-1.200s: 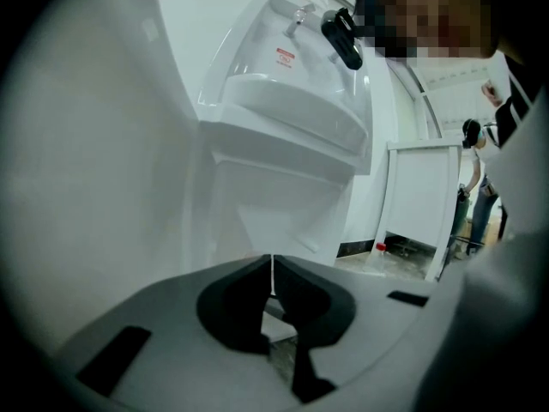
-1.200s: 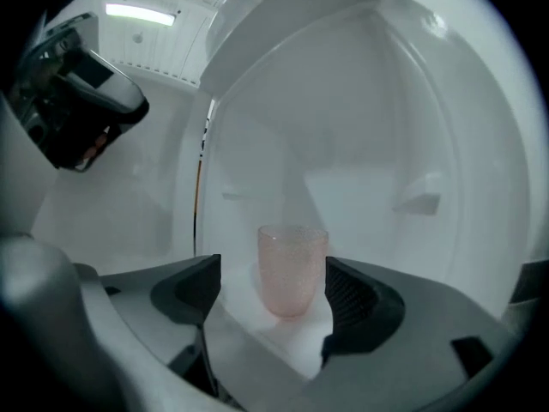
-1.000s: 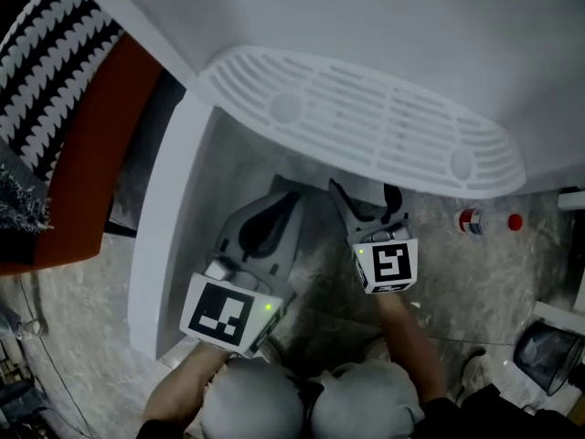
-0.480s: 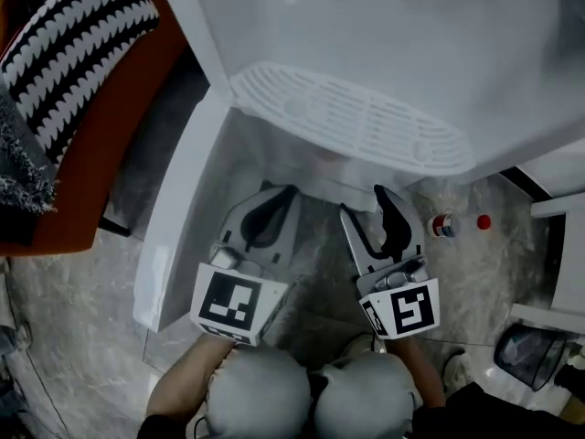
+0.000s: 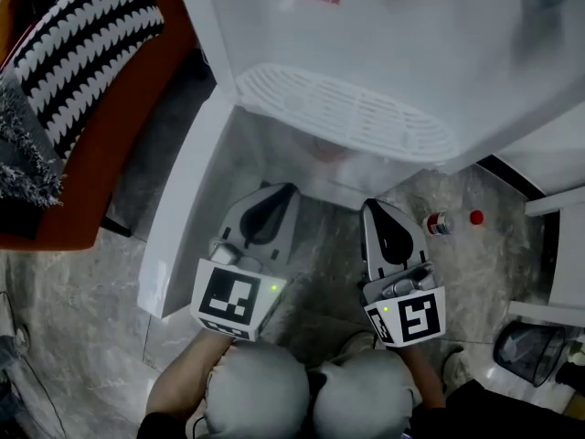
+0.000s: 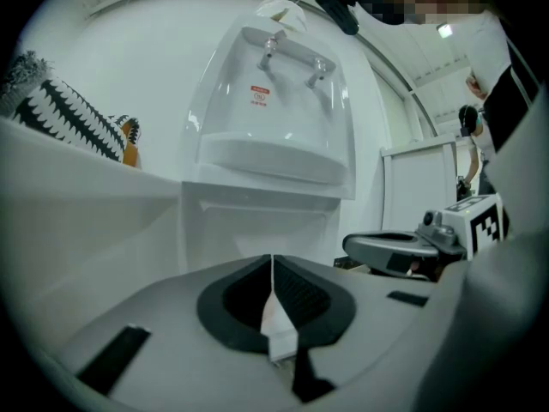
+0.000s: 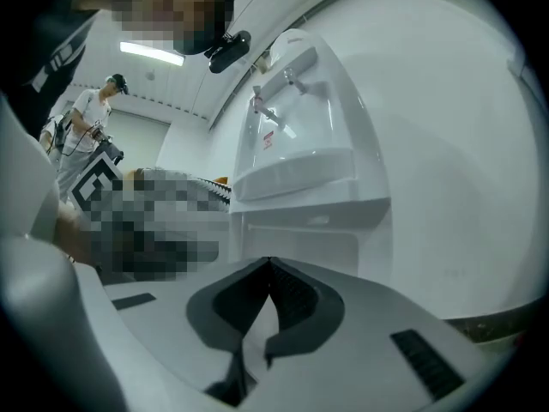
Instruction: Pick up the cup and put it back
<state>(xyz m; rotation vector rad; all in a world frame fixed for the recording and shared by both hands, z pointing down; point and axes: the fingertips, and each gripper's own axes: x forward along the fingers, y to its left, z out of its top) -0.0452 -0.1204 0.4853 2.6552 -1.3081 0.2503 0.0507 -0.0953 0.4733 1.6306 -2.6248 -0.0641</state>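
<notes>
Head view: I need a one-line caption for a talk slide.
Left gripper and just-closed right gripper, both shut and empty, facing the dispenser's white drip tray.

Perhaps an office lounge: water dispenser [image 5: 411, 35] beside orange seat [image 5: 101, 172].

Grey marbled floor [image 5: 73, 300] — white water dispenser [image 5: 411, 53] standing, small bottle [image 5: 441, 222] lying beside

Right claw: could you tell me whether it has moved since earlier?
Yes: the right claw drew back from the drip tray toward the person, closing empty.
</notes>
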